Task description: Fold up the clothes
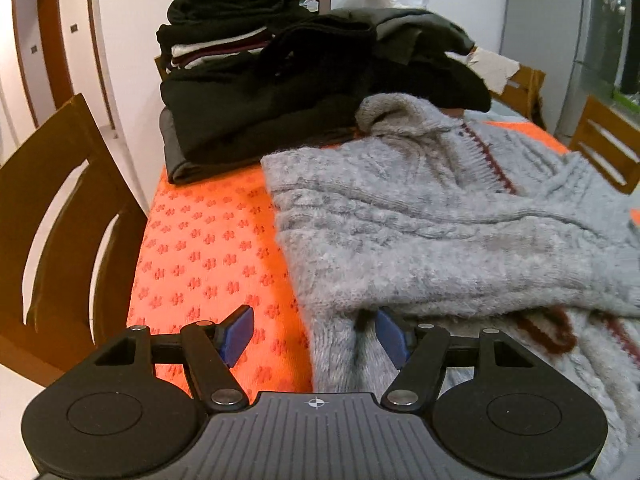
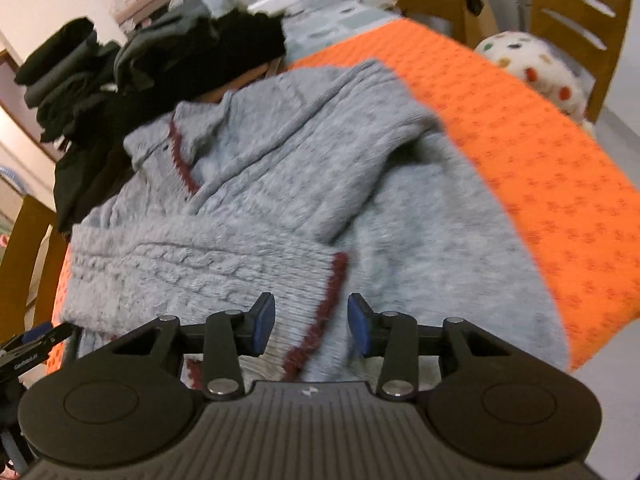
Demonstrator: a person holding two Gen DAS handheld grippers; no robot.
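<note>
A fuzzy grey cable-knit sweater (image 1: 420,224) with dark red trim lies on the orange patterned tablecloth (image 1: 208,248), its sleeves folded in over its body. My left gripper (image 1: 314,334) is open at the sweater's near left edge, right pad against the knit, left pad over bare cloth. In the right wrist view the same sweater (image 2: 280,184) fills the middle. My right gripper (image 2: 311,322) stands open just above the red-edged cuff (image 2: 320,312) of the folded sleeve, with nothing pinched between its pads. The left gripper's tip (image 2: 36,344) shows at the left edge.
A tall stack of folded dark clothes (image 1: 240,92) and a loose dark pile (image 2: 160,56) sit at the table's far end. Wooden chairs (image 1: 60,216) (image 2: 576,20) flank the table. A spotted white cushion (image 2: 536,68) rests on the right chair.
</note>
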